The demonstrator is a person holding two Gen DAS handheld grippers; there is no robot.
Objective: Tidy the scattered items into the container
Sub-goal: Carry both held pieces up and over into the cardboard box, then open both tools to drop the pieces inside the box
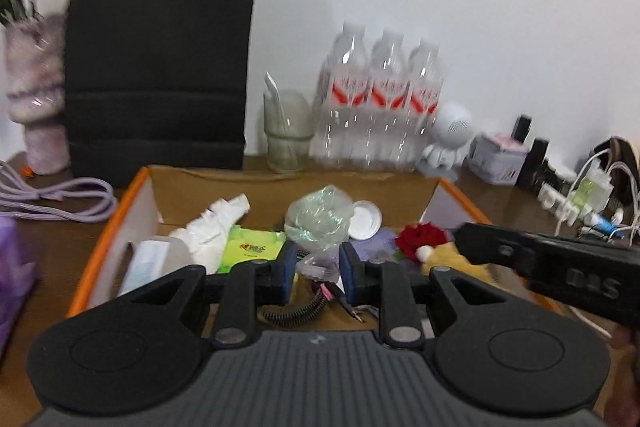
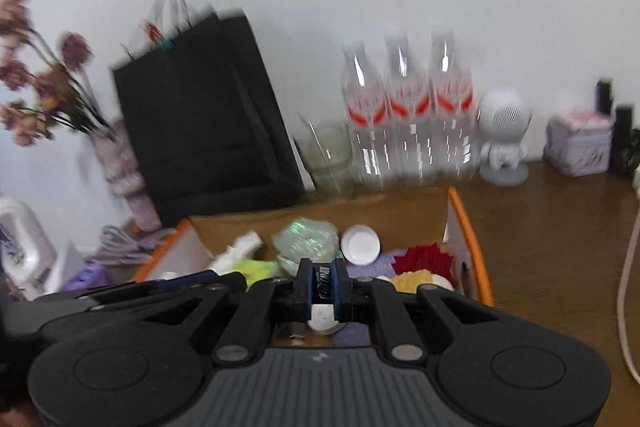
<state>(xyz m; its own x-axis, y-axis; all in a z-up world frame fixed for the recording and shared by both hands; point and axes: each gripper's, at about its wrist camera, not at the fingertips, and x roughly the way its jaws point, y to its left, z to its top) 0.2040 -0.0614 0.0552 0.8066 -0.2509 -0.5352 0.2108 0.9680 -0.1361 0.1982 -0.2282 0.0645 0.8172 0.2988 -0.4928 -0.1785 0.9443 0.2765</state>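
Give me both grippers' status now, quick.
Left gripper: open, empty, over the cardboard box.
Right gripper: shut on a small dark item; identity unclear.

Left gripper (image 1: 318, 273): matte black linkage arms on a grey ribbed base, flanked by two round black housings with embossed circles. Silver pivot pins sit at the arm roots. Fingers (image 1: 289, 273) carry blue pads. Right gripper (image 2: 323, 287): identical build, same grey ribbing, silver pins and blue-edged fingers (image 2: 306, 287). Seen from the left camera, its black side bears raised lettering and a screw.
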